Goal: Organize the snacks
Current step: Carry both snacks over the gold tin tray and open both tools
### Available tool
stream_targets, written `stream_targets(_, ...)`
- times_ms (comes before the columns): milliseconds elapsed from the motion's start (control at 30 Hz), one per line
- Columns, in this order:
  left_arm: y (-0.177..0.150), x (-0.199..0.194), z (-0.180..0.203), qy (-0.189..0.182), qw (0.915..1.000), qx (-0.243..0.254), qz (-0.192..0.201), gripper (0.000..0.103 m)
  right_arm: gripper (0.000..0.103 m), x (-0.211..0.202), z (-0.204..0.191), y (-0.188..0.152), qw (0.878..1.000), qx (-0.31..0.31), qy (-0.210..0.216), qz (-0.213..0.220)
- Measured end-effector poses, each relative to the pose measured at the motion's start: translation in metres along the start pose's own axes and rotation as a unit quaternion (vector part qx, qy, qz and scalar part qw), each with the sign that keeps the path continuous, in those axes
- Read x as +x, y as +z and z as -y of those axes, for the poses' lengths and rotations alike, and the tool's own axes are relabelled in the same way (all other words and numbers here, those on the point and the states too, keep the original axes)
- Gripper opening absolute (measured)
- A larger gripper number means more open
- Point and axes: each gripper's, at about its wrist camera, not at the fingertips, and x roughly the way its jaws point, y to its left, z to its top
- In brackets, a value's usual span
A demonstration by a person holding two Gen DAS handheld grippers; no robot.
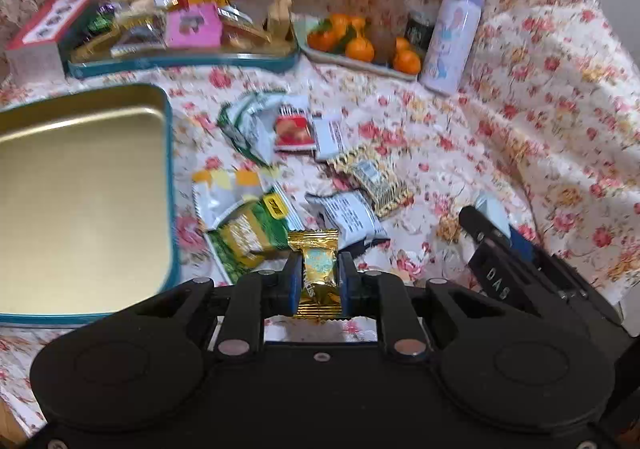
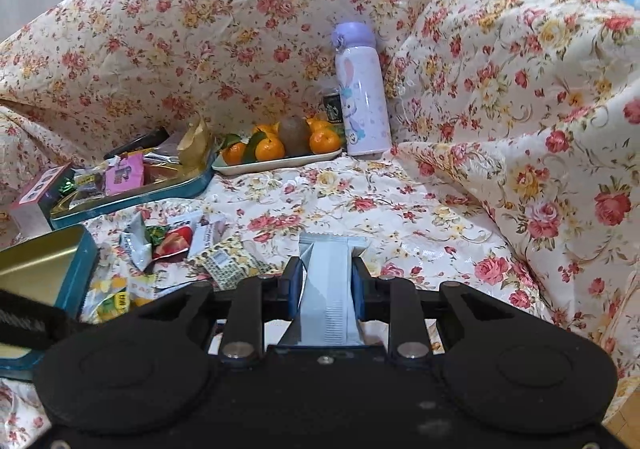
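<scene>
My left gripper (image 1: 319, 273) is shut on a gold-wrapped candy (image 1: 318, 273), held above the floral cloth just right of an empty teal tin with a gold inside (image 1: 80, 201). My right gripper (image 2: 325, 281) is shut on a pale blue snack packet (image 2: 326, 285), held above the cloth; it also shows at the right of the left wrist view (image 1: 496, 249). Several loose snack packets (image 1: 304, 161) lie scattered on the cloth between the two tins. A second teal tin (image 1: 180, 61) at the back holds several snacks, among them a pink packet (image 1: 194, 27).
A tray of oranges (image 1: 360, 45) stands at the back with a lilac bottle (image 1: 452, 37) and a dark can (image 1: 420, 29) beside it. A red and white box (image 1: 44, 29) stands at the back left. The floral cloth (image 2: 520, 129) rises in folds behind and to the right.
</scene>
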Motion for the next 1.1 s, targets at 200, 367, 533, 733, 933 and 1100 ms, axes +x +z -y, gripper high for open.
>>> stream_targets(200,0.0,-0.029,-0.022,0.006,0.9996,-0.006,0.028,0.024,0.027,-0.015,-0.018,0.001,1.0,-0.012,0.015,0.003)
stream_targets(367,-0.003,-0.054,-0.054,0.03,0.9982,-0.018,0.049,0.024,0.027,-0.027,-0.04,0.001,0.999,-0.029,0.036,0.005)
stream_targets(533,-0.004,-0.075,-0.096,0.06,0.9952,-0.044,0.063,0.024,0.027,-0.039,-0.069,-0.003,0.997,-0.043,0.067,0.001)
stream_targets(733,-0.005,-0.09,-0.146,0.109,0.9893,-0.062,0.075,0.024,0.027,-0.052,-0.11,-0.006,0.991,-0.064,0.115,-0.009)
stream_targets(933,-0.005,-0.099,-0.189,0.145,0.9831,-0.073,0.086,0.024,0.027,-0.059,-0.153,-0.007,0.982,-0.082,0.166,-0.024)
stream_targets(1100,-0.008,-0.099,-0.22,0.15,0.9795,-0.106,0.082,0.024,0.027,-0.061,-0.188,-0.004,0.974,-0.101,0.201,-0.03)
